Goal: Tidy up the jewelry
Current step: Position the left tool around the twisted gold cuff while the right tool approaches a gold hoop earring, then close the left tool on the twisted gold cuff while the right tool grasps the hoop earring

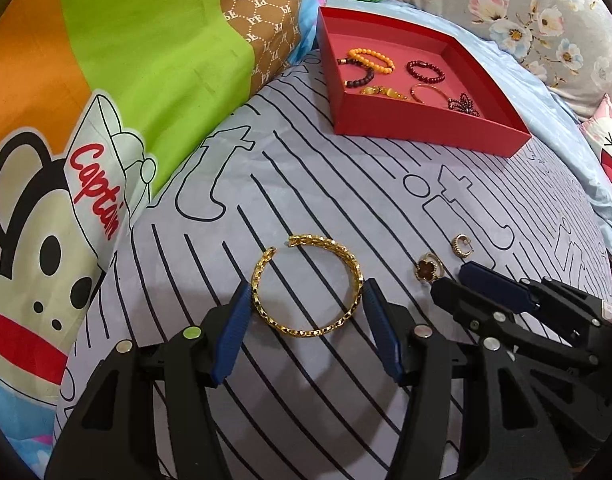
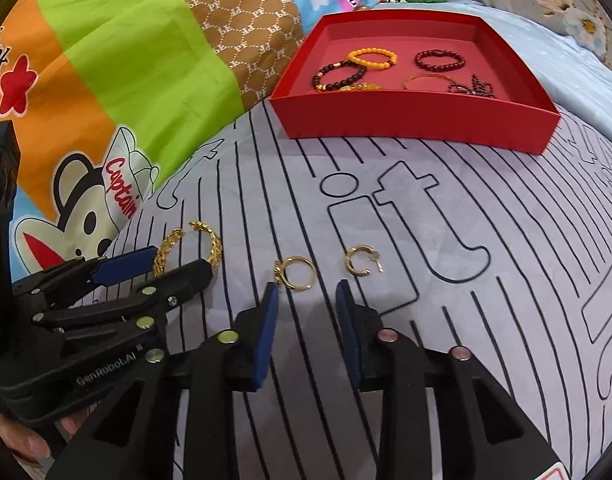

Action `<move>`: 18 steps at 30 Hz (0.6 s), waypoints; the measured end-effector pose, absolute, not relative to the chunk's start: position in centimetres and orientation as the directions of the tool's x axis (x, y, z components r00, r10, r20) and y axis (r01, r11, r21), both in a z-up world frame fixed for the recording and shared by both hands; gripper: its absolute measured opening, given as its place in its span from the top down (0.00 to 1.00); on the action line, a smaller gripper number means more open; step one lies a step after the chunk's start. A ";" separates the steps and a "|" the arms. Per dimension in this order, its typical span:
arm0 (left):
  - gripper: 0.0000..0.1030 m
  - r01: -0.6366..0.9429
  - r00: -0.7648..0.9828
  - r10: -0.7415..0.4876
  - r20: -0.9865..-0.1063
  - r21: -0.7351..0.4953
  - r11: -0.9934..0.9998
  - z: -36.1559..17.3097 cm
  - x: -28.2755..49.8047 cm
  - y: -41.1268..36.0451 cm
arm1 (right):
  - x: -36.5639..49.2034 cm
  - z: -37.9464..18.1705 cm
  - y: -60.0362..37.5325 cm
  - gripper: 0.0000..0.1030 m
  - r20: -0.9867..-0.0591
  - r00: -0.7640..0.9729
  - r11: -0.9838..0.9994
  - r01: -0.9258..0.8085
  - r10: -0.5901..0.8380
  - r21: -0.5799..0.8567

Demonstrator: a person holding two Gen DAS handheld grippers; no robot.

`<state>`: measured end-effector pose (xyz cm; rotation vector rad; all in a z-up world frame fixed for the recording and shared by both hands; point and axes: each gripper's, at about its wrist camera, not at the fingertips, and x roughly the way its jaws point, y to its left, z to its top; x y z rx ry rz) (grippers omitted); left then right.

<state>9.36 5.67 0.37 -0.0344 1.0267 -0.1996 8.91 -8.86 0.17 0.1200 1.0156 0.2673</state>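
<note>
Our left gripper [image 1: 307,300] brackets the gold bangle [image 1: 307,286], unclamped; our right gripper [image 2: 306,292] gapes near the ring [image 2: 297,273].

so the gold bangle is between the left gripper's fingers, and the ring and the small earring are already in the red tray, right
Not quite. The gold bangle does lie between the open fingers of the left gripper, but the ring and the small earring still lie on the striped bedspread, short of the red tray. The right wrist view shows it.

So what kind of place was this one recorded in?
Most likely a bedroom, working on a bed: a striped grey bedsheet as the surface, a cartoon-print quilt bunched alongside, and a floral pillow behind the red tray.
</note>
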 end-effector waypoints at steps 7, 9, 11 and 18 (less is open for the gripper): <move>0.48 0.132 0.500 -0.180 -0.847 -0.131 0.983 0.5 9.3 6.6 | 9.3 0.5 -7.8 0.82 -0.817 0.493 0.953 -0.203 0.297 0.224; 0.48 0.128 0.500 -0.179 -0.848 -0.132 0.983 0.5 9.2 6.8 | 9.4 0.5 -7.5 0.82 -0.818 0.492 0.953 -0.210 0.298 0.220; 0.48 0.125 0.499 -0.176 -0.849 -0.130 0.984 0.4 9.2 7.1 | 9.6 0.3 -7.3 0.83 -0.821 0.490 0.953 -0.212 0.295 0.215; 0.48 0.131 0.497 -0.184 -0.848 -0.137 0.982 0.5 9.2 6.9 | 9.6 0.5 -7.4 0.96 -0.819 0.502 0.958 -0.212 0.277 0.194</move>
